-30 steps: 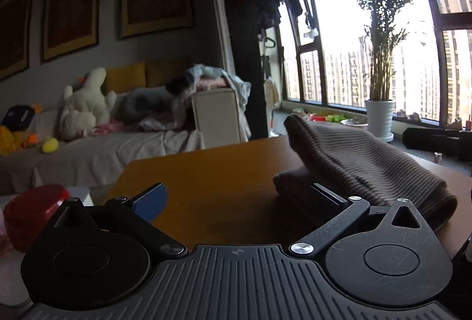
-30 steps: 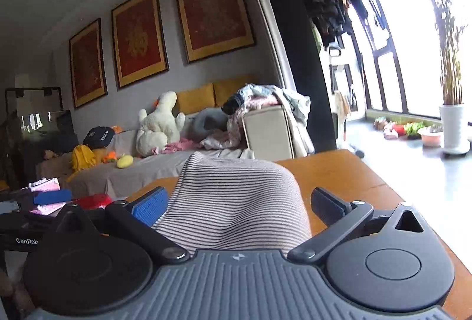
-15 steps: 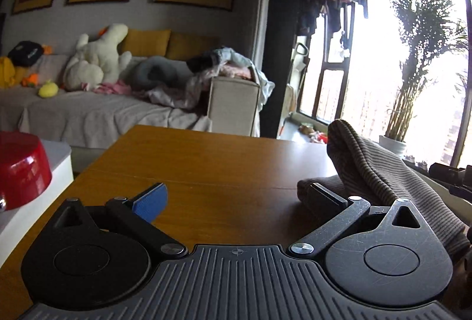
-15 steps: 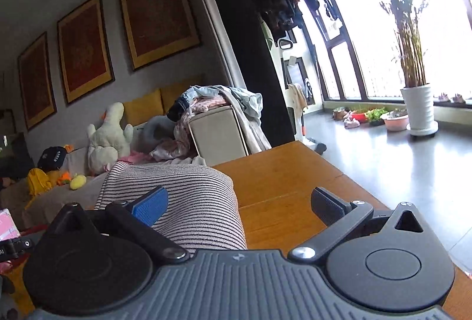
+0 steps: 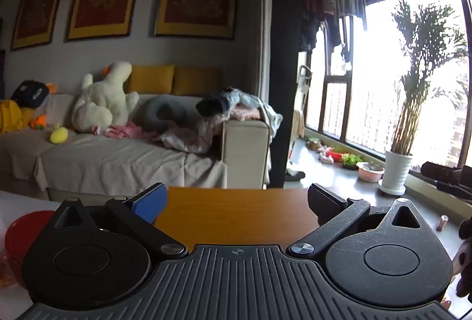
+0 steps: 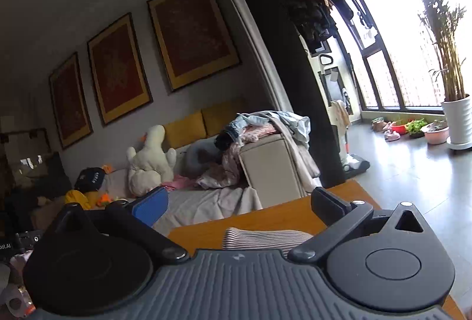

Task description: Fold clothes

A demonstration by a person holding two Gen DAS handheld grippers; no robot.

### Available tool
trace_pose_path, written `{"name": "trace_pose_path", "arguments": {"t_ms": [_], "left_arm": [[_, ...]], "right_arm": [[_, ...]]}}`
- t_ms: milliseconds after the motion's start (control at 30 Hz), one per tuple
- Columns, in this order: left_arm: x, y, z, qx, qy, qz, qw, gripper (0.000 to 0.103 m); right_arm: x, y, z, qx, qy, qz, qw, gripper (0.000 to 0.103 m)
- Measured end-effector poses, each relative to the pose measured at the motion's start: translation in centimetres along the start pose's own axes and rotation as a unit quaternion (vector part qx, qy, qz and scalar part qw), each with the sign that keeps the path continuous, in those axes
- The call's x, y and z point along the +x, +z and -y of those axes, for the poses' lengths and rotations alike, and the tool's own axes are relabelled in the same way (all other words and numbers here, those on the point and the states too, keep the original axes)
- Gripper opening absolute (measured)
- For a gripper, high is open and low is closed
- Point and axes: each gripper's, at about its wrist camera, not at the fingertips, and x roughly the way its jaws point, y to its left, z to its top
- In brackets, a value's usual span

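Both claws, left and right, gape empty. The striped garment lies on the bench, apparently folded (mostly hidden); a blind grab could undo it.

Striped garment now out of left claw's view.

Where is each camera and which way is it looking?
Left wrist: sits on the left gripper, low over the wooden table, looking level at the sofa and window; its open fingers show.
Right wrist: sits on the right gripper, tilted, looking over the striped garment at the sofa; its open fingers show.
Both see: the table, sofa, white plush toy and potted plant.
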Motion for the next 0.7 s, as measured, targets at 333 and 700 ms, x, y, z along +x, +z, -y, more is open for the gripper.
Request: {"name": "trace_pose_path", "arguments": {"t_ms": [333, 700], "left_arm": [[-6.9, 4.2, -4.7, -0.033, 0.016, 0.025, 0.999, 0.103], [0.0, -9.3, -10.2, -0.078, 0.018, -0.13, 0.9883, 0.103]], "right_arm": [[-0.7, -1.5, -1.3, -0.088, 0.04, -0.004, 0.995, 0.103], [4.8, -9.3, 4.1, 0.008, -0.016, -0.126, 0.992, 0.103]]}}
